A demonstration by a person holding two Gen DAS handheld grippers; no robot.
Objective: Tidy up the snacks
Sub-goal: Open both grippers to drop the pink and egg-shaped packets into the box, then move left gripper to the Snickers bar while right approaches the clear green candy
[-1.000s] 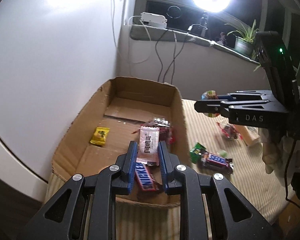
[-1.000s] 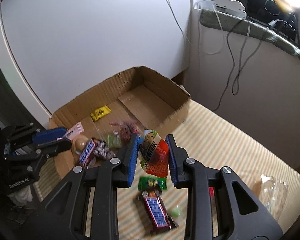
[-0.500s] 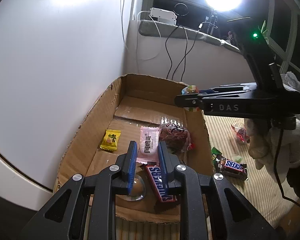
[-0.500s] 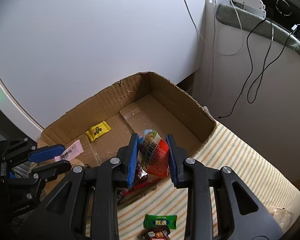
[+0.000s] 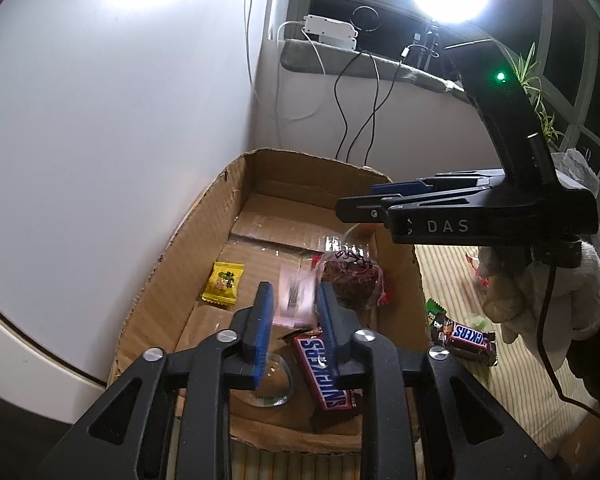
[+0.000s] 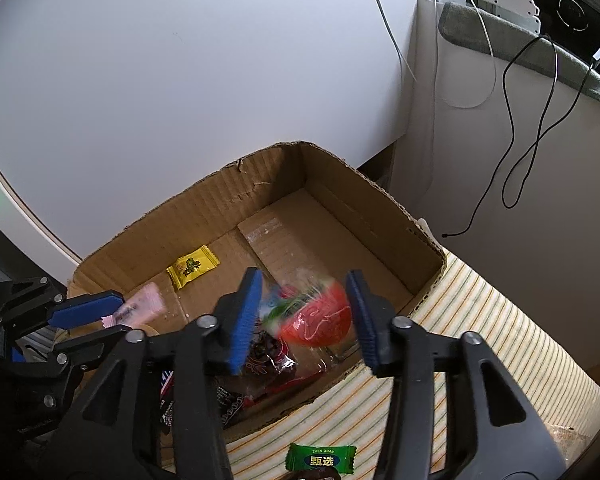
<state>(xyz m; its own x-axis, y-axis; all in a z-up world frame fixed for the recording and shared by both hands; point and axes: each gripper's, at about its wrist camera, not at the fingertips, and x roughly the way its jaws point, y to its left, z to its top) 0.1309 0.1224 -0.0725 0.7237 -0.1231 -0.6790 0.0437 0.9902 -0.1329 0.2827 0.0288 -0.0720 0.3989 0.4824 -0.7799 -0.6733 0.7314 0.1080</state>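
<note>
Left wrist view: The left gripper (image 5: 294,312) points down into the open cardboard box (image 5: 188,240). Its jaws are opening and stand narrow; a pink sachet (image 5: 296,300), blurred, sits between the blue pads, which do not appear to press on it. On the box floor, a yellow candy packet (image 5: 224,283) lies near the left wall. A Snickers bar (image 5: 322,368) lies near the front wall, beside a clear dome-shaped item (image 5: 270,386). A dark red snack bag (image 5: 350,276) lies against the right wall. The right gripper (image 5: 360,208) hangs above the right wall of the box, held by a gloved hand (image 5: 540,292). Outside the box, on the striped mat (image 5: 500,392), a second Snickers bar (image 5: 466,338) lies near the right wall.

Right wrist view: The right gripper (image 6: 304,312) is over the front right corner of the box (image 6: 220,196). Its jaws are opening and stand moderately wide; a red and green snack pouch (image 6: 316,316), blurred, is between the pads, clear of the left pad and close to the right one. The dark red bag (image 6: 268,360) lies below it. The yellow packet (image 6: 192,266) lies mid-floor. The left gripper (image 6: 96,318) shows at the left edge with the pink sachet (image 6: 140,306) at its tips. A green candy (image 6: 320,458) lies on the mat (image 6: 480,340) in front of the box.
</note>
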